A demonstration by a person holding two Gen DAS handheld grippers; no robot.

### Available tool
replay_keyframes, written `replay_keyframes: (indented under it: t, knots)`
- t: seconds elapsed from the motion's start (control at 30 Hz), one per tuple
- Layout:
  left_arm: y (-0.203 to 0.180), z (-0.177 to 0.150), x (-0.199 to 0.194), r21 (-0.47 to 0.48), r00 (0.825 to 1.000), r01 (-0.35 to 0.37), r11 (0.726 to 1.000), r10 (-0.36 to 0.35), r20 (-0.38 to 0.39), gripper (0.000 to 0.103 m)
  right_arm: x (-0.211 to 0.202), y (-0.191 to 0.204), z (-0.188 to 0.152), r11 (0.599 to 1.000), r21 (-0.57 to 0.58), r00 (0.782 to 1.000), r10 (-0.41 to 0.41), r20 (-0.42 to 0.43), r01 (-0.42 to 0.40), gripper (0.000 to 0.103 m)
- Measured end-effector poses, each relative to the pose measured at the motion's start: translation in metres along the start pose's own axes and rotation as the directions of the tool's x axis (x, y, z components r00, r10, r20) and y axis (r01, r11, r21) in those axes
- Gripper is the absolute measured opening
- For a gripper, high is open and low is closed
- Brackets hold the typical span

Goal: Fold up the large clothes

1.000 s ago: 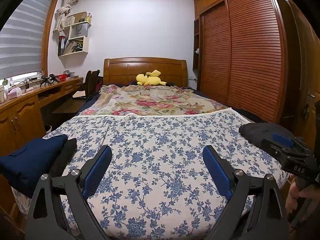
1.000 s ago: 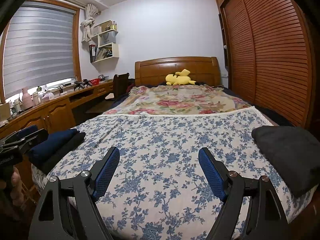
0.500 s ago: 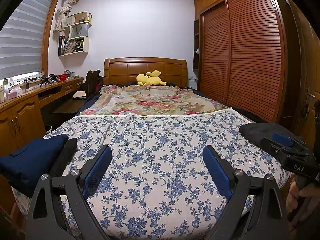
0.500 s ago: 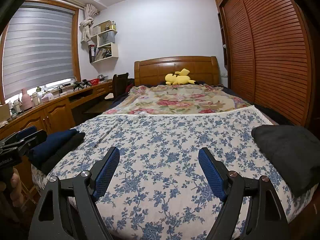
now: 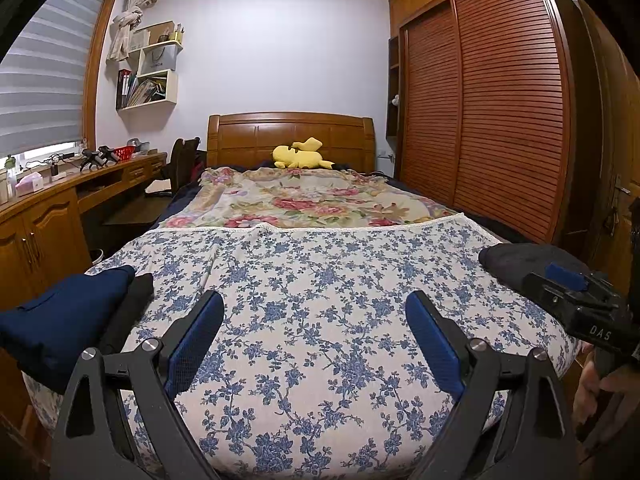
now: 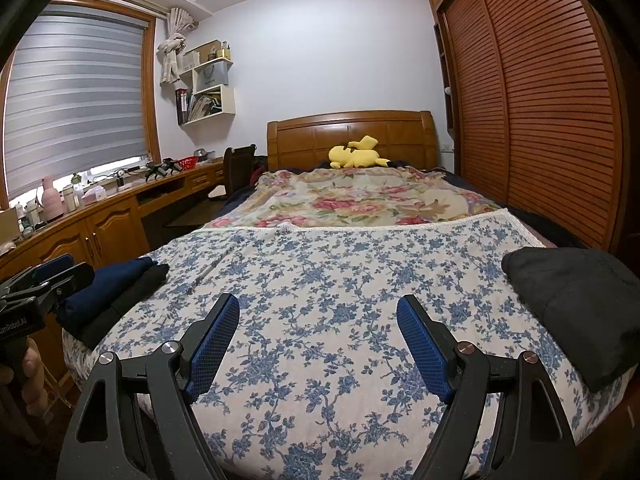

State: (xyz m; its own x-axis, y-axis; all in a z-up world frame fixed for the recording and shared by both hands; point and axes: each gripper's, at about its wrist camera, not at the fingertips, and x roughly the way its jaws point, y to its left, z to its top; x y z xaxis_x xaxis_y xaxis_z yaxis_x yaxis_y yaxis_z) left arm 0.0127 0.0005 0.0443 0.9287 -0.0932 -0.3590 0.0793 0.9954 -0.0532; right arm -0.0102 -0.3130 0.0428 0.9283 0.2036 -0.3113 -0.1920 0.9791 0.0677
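A folded navy garment lies on a folded black one at the bed's near left corner; both show in the right wrist view. A dark grey garment lies bunched at the near right corner, also in the left wrist view. My left gripper is open and empty above the foot of the bed. My right gripper is open and empty beside it. Each gripper shows at the edge of the other's view.
The bed carries a blue-flowered sheet and a floral blanket, with a yellow plush toy at the headboard. A wooden desk runs along the left. A slatted wardrobe stands on the right.
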Motion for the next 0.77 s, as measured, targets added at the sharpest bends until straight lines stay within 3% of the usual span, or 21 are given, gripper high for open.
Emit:
replay_keyframes:
  t: [0.77]
  knots:
    - [-0.0022, -0.0005, 0.0002, 0.001, 1.000, 0.000, 1.000, 0.000, 0.000, 0.093, 0.0000, 0.0010, 0.0002, 1.000, 0.004, 1.000, -0.003, -0.001, 0.003, 0.082]
